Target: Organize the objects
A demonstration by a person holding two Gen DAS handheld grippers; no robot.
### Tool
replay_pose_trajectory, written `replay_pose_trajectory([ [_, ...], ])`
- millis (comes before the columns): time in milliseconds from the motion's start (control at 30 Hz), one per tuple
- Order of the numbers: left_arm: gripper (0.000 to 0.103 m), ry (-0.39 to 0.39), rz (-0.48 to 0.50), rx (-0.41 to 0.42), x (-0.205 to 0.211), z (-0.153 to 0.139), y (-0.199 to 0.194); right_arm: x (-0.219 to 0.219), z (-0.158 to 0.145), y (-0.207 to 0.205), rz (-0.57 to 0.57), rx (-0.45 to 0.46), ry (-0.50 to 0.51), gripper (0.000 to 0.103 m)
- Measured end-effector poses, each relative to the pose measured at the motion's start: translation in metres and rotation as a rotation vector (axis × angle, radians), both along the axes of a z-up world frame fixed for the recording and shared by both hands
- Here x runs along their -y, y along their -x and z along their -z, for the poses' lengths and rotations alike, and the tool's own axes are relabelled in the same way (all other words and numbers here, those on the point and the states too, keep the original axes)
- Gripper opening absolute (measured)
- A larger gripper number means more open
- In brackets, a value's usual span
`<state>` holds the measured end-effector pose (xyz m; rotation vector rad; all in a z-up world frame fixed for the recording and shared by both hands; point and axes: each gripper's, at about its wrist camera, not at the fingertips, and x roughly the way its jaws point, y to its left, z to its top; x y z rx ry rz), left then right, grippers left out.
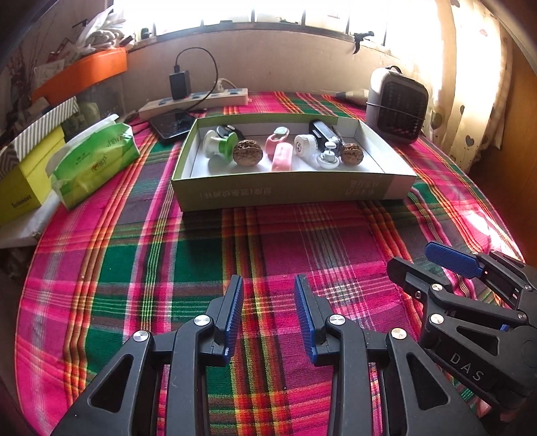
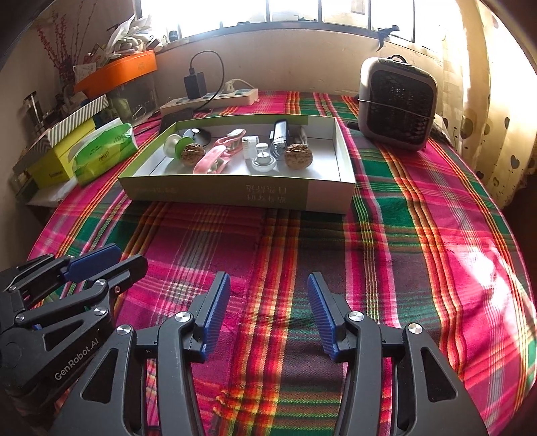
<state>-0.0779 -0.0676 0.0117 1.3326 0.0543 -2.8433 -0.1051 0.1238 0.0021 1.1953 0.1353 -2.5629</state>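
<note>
A pink-and-green plaid cloth (image 1: 268,241) covers my counter under a bright window (image 2: 268,13). The shallow box (image 1: 285,193) of small objects sits mid-counter, heater (image 2: 397,104) beside it. My left hand-held gripper (image 1: 268,288) and right hand-held gripper (image 2: 268,285) hover empty, jaws apart.

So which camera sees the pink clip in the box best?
The right wrist view: there the pink clip lies side-on in the box, so its long shape and open end show. In the left wrist view the same clip points toward the camera and looks like a short pink block.
</note>
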Motion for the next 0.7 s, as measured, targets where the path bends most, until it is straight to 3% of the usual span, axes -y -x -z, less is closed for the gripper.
replay_pose_trajectory([
  [433, 0.029, 0.024, -0.027, -0.006, -0.003, 0.005, -0.01, -0.004, 0.007, -0.009, 0.018, 0.014, -0.038, 0.05],
  [700, 0.03, 0.027, -0.043, -0.005, -0.005, 0.006, -0.013, -0.003, 0.008, -0.013, 0.03, 0.014, -0.051, 0.059],
])
